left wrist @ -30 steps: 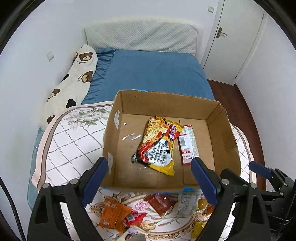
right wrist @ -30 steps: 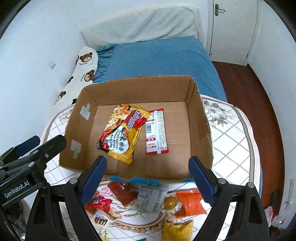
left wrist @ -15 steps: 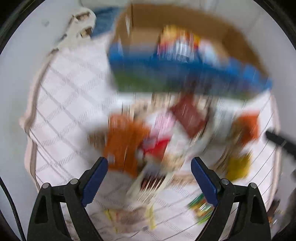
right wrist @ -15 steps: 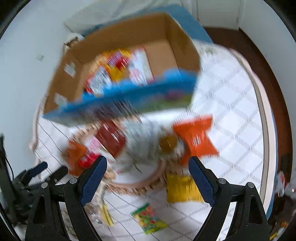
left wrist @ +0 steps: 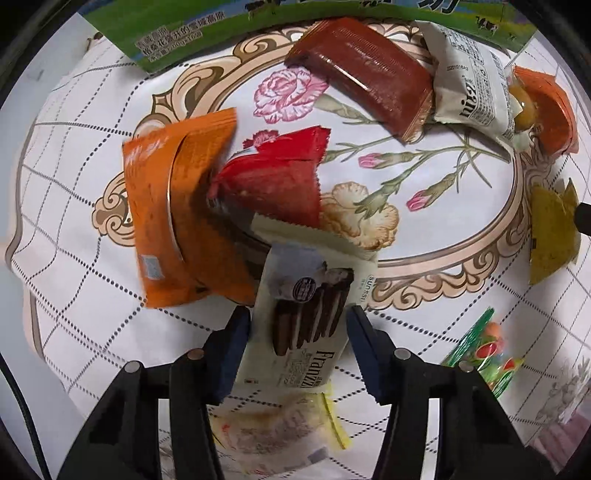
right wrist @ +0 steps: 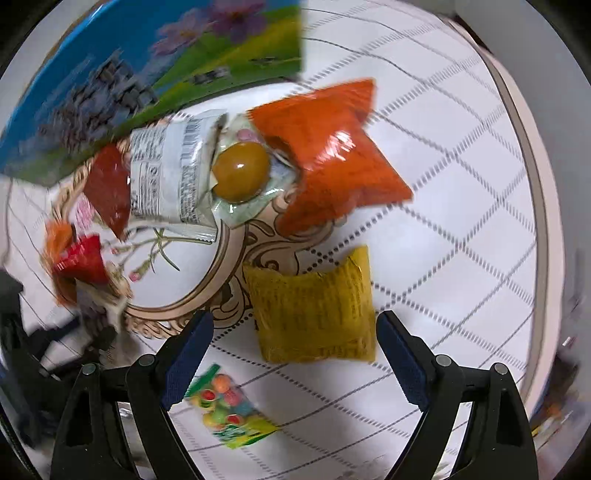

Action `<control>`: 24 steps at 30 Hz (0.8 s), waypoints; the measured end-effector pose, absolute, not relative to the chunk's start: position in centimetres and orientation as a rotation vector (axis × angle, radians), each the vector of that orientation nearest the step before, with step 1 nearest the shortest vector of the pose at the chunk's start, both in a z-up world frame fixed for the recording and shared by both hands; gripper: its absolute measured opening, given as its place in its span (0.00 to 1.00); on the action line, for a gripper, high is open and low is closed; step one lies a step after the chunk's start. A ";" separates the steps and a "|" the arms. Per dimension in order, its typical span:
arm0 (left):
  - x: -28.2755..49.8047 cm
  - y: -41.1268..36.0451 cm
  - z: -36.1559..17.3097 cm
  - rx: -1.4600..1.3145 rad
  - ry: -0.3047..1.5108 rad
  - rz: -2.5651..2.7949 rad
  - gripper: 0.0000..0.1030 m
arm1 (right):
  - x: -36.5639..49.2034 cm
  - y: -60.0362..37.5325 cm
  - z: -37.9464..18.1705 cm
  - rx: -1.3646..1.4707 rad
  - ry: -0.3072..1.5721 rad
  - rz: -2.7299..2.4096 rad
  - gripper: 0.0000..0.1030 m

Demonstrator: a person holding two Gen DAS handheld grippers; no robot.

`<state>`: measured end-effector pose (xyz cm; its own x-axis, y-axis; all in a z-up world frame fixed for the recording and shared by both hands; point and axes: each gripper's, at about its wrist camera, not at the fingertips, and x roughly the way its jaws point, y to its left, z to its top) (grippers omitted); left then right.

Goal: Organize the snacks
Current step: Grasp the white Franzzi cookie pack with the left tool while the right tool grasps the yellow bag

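The left tongs (left wrist: 298, 334) straddle a cream wafer packet (left wrist: 303, 325) printed "Franzzi", with "SUNSSI" in small letters along its right edge. The blue pads stand at the packet's two long sides, but I cannot tell whether they press it. The packet lies on the surface (left wrist: 85, 206), a white grid-patterned cloth with a carnation medallion. Its far end rests over a red packet (left wrist: 277, 181), which leans on an orange packet (left wrist: 173, 221) to the left. Nearer the camera, under the tongs, lies a pale packet with a yellow edge (left wrist: 273, 439); its print is too blurred to read.

Farther off sit a brown-red packet (left wrist: 365, 74) and, touching its right side, a newsprint-style white packet (left wrist: 476, 77) with a nutrition table and large letters that I cannot make out fully. Beyond them stands the printed wall of a box (left wrist: 173, 33), green and blue with Chinese characters.

The right tongs (right wrist: 294, 336) are spread wide and grip nothing; a yellow packet (right wrist: 314, 310) with faint printed lines lies between and just beyond their tips. Beyond it are an orange pouch (right wrist: 328, 155) and a clear-wrapped amber round sweet (right wrist: 241, 170), touching. At near left lies a green bag of coloured candies (right wrist: 225, 410).
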<state>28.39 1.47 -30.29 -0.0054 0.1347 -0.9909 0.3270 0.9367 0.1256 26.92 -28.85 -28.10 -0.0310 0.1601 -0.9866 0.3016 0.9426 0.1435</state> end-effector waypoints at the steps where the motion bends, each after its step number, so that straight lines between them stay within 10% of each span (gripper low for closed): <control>1: 28.4 1.5 -30.2 0.338 1.587 -0.152 0.49 | 26.5 -29.7 -28.2 0.437 1.610 -0.134 0.89; 12: 28.9 5.2 -33.0 -0.166 1.756 -0.126 0.55 | 21.4 -35.2 -34.1 1.222 1.601 -0.350 0.89; 15: 28.9 6.0 -33.4 -0.179 1.767 -0.140 0.58 | 22.6 -34.4 -35.6 1.205 1.626 -0.373 0.64; 24: 28.4 0.8 -33.5 0.131 1.759 -0.224 0.63 | 28.3 -21.6 -31.6 0.050 1.749 0.050 0.61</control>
<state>28.37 0.79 -33.54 -0.1994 -0.0359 -0.9793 0.2110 0.9743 -0.0787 28.35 -21.57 -31.58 -0.1774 0.0618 -0.9822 0.0056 0.9981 0.0618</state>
